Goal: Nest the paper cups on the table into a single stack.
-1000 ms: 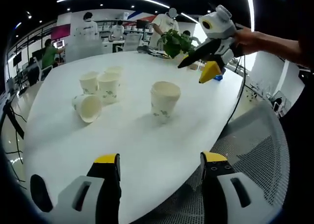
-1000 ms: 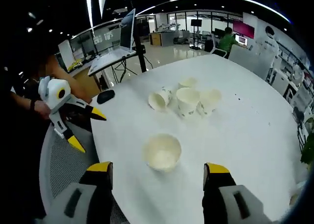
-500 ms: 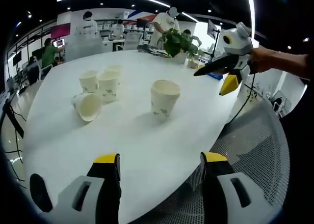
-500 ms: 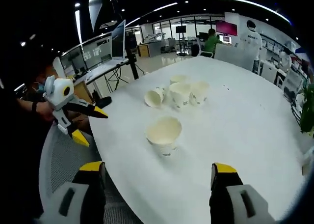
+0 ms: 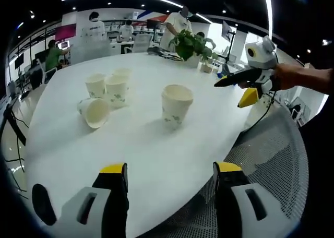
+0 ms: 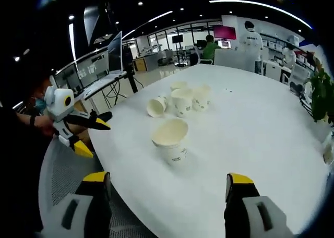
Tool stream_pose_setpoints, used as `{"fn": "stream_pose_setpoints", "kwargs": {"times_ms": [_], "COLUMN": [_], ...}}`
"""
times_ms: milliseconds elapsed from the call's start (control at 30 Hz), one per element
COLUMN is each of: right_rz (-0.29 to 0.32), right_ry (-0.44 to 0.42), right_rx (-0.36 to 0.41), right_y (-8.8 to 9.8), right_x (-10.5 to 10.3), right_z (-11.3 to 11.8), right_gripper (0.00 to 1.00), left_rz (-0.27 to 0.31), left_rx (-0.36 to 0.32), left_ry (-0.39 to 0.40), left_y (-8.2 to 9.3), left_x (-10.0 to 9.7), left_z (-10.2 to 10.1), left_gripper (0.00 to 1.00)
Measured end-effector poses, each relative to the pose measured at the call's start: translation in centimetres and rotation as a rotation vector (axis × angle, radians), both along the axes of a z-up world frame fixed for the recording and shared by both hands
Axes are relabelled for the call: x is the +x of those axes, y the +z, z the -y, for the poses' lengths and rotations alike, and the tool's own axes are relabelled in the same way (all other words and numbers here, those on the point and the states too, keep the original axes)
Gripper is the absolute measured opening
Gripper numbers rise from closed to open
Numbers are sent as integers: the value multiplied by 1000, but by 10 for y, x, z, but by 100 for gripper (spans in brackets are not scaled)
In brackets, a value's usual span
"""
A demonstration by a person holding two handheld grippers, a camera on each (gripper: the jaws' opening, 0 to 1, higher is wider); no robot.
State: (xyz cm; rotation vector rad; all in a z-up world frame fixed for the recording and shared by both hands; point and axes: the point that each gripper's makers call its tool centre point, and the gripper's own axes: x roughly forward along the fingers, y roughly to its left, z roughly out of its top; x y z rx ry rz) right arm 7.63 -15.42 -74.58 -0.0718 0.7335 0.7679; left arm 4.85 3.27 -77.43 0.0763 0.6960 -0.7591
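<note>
Several white paper cups with green print stand on the white table [image 5: 130, 144]. One upright cup [image 5: 176, 104] [image 6: 170, 139] stands alone nearest to me. Behind it is a group: a cup lying on its side [image 5: 94, 112] [image 6: 155, 106] and upright cups [image 5: 117, 91] [image 6: 182, 100]. My left gripper [image 5: 169, 171] is open at the table's near edge, nothing between its jaws. My right gripper [image 6: 166, 179] is open too, held off the table's edge; it shows as the yellow-tipped gripper [image 5: 245, 84] in a hand in the left gripper view. The left gripper [image 6: 78, 133] appears at the left of the right gripper view.
A potted plant [image 5: 189, 45] stands at the table's far side. A mesh chair [image 5: 261, 165] sits by the near edge. A monitor on a stand [image 6: 115, 45] and desks with people lie beyond the table.
The right gripper has pulled back from over the table to beyond its edge, and its view now looks at the lone cup from lower and further back. The cups have not moved.
</note>
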Motion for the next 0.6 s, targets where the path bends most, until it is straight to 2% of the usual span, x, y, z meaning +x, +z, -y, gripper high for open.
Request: {"fn": "stream_pose_setpoints", "kwargs": {"times_ms": [167,367,467,533,600], "right_rz": [5,9,9,10,8], "right_ry": [-6,-42,-49,-58,-64], "right_rx": [8,28,31,31,37], "right_y": [3,4,2,2,0], "right_x": [-5,-8,-10,-10,-10], "right_z": [-3,5,10,12,15], "right_gripper": [93,92,92,92,92], "left_rz": [3,7,32,48,61], "left_rx": [5,-3,-11,-6,-11], "left_ry": [4,38,48,43,43], "left_y": [0,4,19,19,26], "left_x": [2,9,15,22,28], "left_z": [-2,-6,-3,-1,1], "left_gripper": [66,67,67,67,67]}}
